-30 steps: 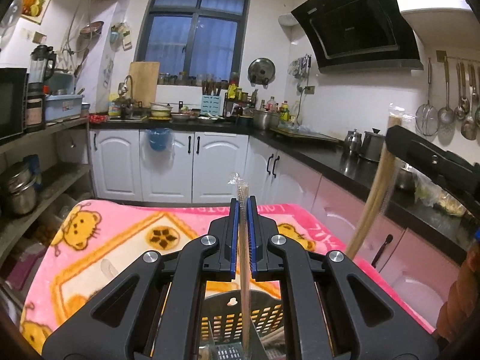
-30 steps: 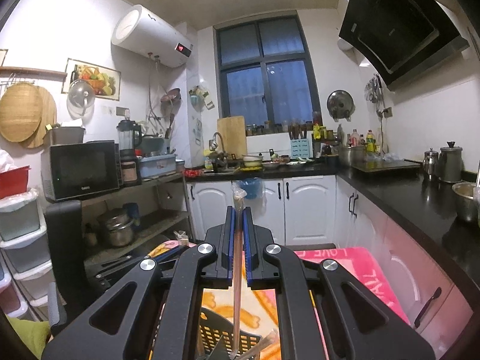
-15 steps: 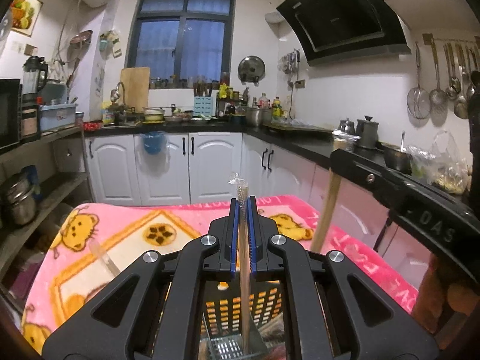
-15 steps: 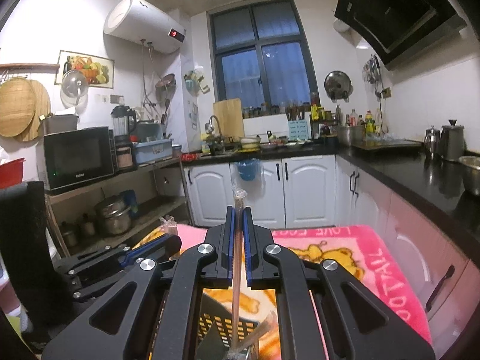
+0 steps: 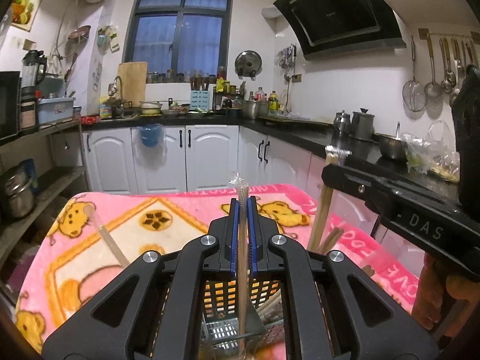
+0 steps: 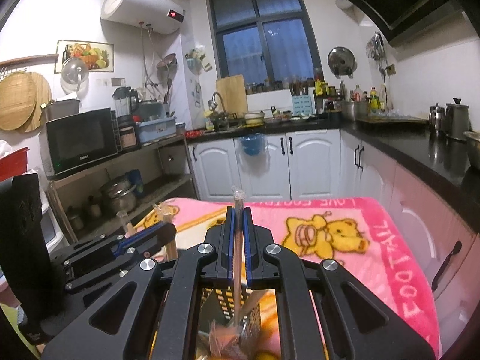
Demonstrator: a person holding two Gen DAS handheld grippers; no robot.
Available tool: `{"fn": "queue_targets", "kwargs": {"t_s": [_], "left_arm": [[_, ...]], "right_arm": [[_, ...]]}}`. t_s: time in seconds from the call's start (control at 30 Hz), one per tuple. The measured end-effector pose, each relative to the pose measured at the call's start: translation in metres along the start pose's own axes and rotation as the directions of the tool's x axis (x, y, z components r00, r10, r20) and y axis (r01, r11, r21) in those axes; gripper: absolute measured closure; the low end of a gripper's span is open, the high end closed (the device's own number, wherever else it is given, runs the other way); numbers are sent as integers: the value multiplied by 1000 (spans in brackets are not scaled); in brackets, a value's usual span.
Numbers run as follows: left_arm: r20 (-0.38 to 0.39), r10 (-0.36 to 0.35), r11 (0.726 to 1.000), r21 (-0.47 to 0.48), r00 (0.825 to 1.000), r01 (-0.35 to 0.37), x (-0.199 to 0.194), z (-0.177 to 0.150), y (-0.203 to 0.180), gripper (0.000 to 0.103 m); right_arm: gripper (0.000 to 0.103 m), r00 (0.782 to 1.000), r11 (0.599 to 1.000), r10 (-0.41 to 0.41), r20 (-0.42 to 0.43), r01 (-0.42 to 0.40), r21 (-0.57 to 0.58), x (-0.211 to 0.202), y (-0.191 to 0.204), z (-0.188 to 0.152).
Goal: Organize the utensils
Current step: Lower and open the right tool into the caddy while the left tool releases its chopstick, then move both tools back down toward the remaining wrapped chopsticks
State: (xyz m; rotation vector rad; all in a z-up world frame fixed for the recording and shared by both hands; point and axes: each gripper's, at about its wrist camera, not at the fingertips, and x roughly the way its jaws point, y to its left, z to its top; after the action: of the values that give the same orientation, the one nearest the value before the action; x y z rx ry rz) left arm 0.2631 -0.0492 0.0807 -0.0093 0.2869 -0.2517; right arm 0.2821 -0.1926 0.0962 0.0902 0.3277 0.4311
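Note:
My left gripper (image 5: 242,207) is shut on a pair of chopsticks in a clear sleeve (image 5: 241,189), held upright with the lower end inside a black perforated utensil basket (image 5: 222,297). The basket stands on a pink bear-print blanket (image 5: 180,210). My right gripper (image 6: 237,213) is shut on another sleeved pair of chopsticks (image 6: 238,199), whose lower end also reaches into the basket (image 6: 225,297). In the left wrist view the right gripper (image 5: 333,168) grips its wooden pair (image 5: 321,219) just right of the basket. In the right wrist view the left gripper (image 6: 168,229) sits close on the left.
One more sleeved chopstick pair (image 5: 108,240) lies on the blanket at the left. Loose chopsticks (image 5: 270,303) rest in the basket. A black counter (image 6: 420,150) runs along the right, a shelf with pots (image 6: 120,195) stands left. A hand (image 5: 435,300) grips the right tool.
Both grippers have come down, and their chopsticks reach lower into the basket. In the left wrist view the right gripper has dropped and now sits beside the basket.

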Motion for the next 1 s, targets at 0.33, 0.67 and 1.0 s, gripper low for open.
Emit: {"fn": "queue_targets", "kwargs": {"t_s": [0.33, 0.67, 1.0], "left_arm": [[-44, -10, 1000, -10, 999, 10, 0, -2, 9, 100], [-56, -12, 1000, -1, 998, 12, -6, -3, 9, 96], [-66, -14, 1000, -3, 998, 14, -17, -3, 12, 81]], "right_arm": [[97, 997, 1000, 1, -81, -2, -11, -1, 2, -9], [97, 995, 1000, 2, -95, -1, 8, -12, -1, -9], [87, 994, 1000, -9, -113, 10, 13, -24, -5, -12]]}}
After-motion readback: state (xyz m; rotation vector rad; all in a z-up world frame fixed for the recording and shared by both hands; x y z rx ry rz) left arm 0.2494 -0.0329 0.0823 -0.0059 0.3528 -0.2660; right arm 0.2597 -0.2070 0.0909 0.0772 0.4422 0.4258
